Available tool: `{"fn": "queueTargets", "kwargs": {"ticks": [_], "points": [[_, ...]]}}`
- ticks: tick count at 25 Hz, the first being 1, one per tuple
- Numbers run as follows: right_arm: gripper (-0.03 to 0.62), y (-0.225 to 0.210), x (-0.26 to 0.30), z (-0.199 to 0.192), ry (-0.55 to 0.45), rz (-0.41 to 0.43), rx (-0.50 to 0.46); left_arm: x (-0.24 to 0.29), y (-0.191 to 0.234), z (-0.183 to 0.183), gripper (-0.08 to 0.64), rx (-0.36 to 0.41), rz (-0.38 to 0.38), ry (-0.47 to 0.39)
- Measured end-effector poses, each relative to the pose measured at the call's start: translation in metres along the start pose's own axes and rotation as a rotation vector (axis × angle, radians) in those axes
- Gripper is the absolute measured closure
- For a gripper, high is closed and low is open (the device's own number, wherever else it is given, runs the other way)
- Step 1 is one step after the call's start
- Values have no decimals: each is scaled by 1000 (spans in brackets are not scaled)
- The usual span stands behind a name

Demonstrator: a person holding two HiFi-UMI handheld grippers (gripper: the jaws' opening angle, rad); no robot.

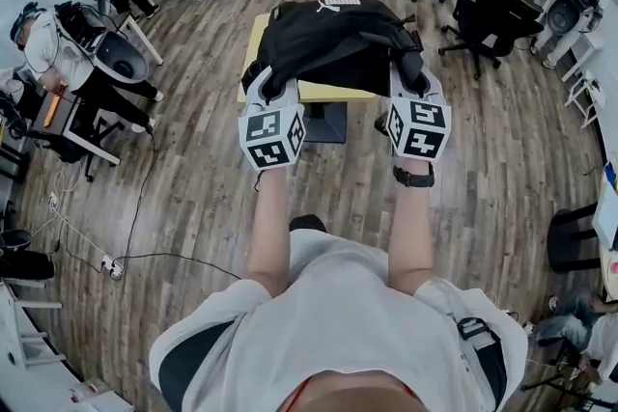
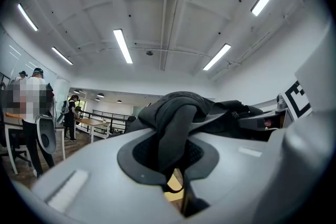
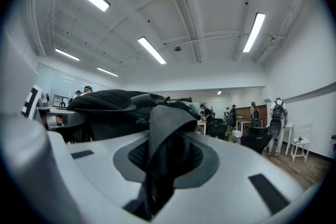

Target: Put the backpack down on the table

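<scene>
Over the small yellow-topped bench (image 1: 333, 93), the left tool (image 1: 259, 84) is pinched nearly closed on a dark strap (image 2: 176, 128) of the backpack (image 1: 328, 39). The bag sits between both tools and covers almost the whole bench top. I cannot tell whether its underside is touching the top yet.

The bag is black and soft, slumped into folds, with white lettering on its far edge. It looks floppy enough to sag whichever way it is let go.

The right tool (image 1: 413, 77) grips the other strap (image 3: 165, 123), a ribbed band bunched between its jaws.

The bench is barely wider than the bag, so setting it down off-centre could leave it overhanging and let it slide to the floor. Releasing one side first could tip it, and a thin strap could slip out early.
</scene>
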State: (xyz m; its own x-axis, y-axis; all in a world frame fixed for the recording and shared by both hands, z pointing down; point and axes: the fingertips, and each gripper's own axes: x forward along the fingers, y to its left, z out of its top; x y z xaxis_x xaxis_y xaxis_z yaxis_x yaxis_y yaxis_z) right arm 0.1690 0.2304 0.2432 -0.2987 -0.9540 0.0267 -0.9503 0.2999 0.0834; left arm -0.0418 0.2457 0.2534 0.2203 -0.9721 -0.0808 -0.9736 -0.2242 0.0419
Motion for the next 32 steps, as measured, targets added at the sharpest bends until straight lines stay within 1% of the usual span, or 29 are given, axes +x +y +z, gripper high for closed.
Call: {"fn": "queueTargets", "kwargs": {"ticks": [7, 12, 15, 18, 21, 26, 32], "points": [[512, -9, 1, -21, 24, -6, 27, 9, -7, -16, 516, -3, -14, 24], [509, -32, 29, -23, 14, -45, 28, 45, -12, -22, 515, 3, -57, 19], [508, -39, 52, -24, 15, -54, 27, 72, -5, -26, 514, -9, -68, 16], [508, -41, 81, -25, 22, -53, 25, 99, 8, -29, 514, -14, -68, 17], [506, -43, 119, -22, 19, -44, 45, 138, 27, -25, 514, -14, -69, 12], [506, -48, 183, -8, 4, -56, 47, 198, 55, -13, 514, -7, -76, -1], [506, -50, 262, 2, -1, -56, 40, 269, 94, -12, 514, -16, -80, -8]]}}
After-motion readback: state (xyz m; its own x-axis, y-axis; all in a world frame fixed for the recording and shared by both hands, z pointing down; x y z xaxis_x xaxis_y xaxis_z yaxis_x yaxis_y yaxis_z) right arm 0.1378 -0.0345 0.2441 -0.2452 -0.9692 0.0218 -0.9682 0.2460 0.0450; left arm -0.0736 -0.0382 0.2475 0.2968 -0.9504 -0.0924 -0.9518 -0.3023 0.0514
